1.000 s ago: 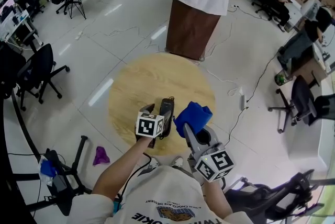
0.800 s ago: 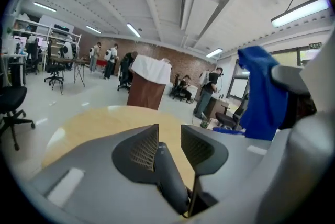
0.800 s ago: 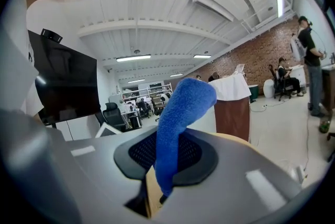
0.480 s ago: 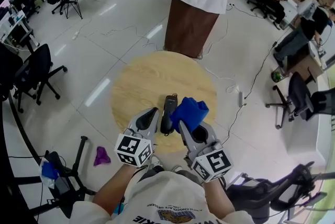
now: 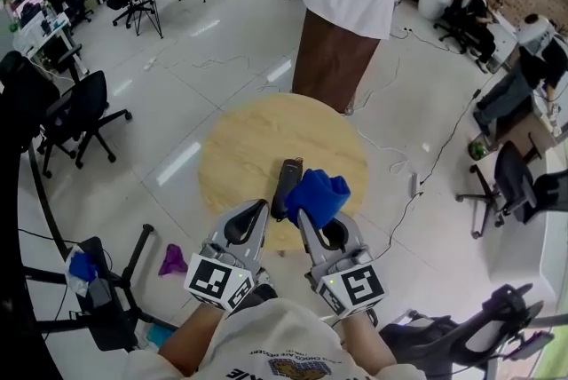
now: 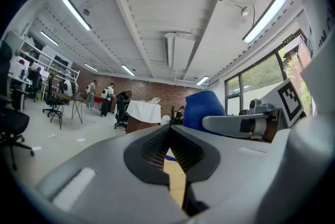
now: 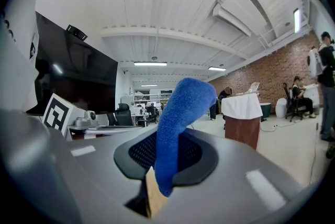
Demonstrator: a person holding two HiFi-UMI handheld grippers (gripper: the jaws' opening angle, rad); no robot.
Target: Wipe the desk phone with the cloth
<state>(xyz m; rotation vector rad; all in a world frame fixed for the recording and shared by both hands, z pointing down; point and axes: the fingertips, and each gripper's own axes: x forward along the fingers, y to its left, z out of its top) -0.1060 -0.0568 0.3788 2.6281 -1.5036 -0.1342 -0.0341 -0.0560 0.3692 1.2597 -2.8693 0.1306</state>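
The desk phone (image 5: 286, 181), a dark handset unit, lies on the near part of the round wooden table (image 5: 257, 138). My right gripper (image 5: 307, 215) is shut on the blue cloth (image 5: 318, 195), which bunches above the phone's right side; whether cloth and phone touch I cannot tell. In the right gripper view the cloth (image 7: 180, 123) stands up, pinched between the jaws of the right gripper (image 7: 162, 168). My left gripper (image 5: 255, 209) hovers at the table's near edge, left of the phone, shut and empty. In the left gripper view the left gripper (image 6: 168, 134) has its jaws together, with the cloth (image 6: 204, 108) off to the right.
A tall brown bin with a white liner (image 5: 342, 41) stands beyond the table. Office chairs (image 5: 80, 116) are at the left, and a purple rag (image 5: 171, 260) and a stand's legs lie on the floor near my left. Cables run across the floor at the right (image 5: 404, 183).
My left gripper has drawn back from the phone toward me and its jaws have shut on nothing. The right gripper still holds the blue cloth beside the phone.
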